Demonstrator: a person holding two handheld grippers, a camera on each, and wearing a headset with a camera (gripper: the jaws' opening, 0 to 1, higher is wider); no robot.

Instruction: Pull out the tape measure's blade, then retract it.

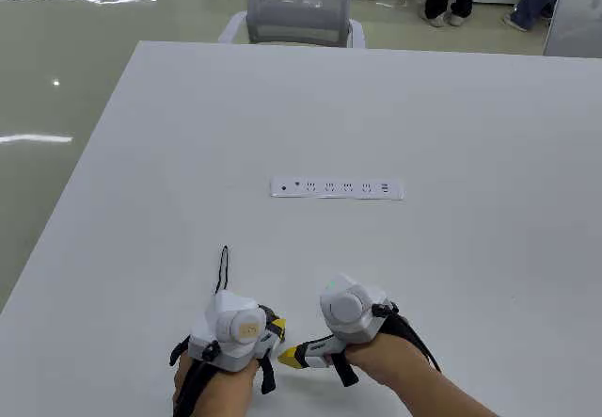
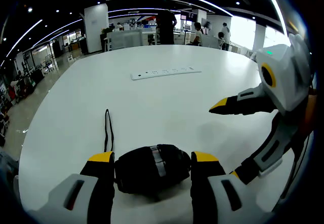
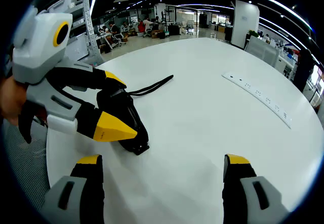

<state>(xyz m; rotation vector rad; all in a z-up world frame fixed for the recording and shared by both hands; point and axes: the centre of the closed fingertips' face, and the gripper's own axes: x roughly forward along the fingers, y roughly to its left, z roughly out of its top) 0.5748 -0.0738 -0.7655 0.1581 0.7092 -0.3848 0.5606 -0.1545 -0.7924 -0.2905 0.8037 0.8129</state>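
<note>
Pinning the tape measure down comes first, and my left gripper has that covered. Its jaws are closed against the two sides of the black case, which sits on the near left part of the table, with its strap trailing toward the far side. My right gripper hangs just to the right of the case, jaws spread wide with nothing between them, tips aimed at it. I judge the step in hand to be reaching the blade's end hook. I cannot make that hook out on the dark case, so I would find it before committing. To do it well, I would bring the right jaws in low and narrow them onto the hook alone, clear of the left jaws. Then I would draw straight right along the table while the left holds firm, so the case neither twists nor slides. The power strip lies well away on the far side, outside the pull line.
</note>
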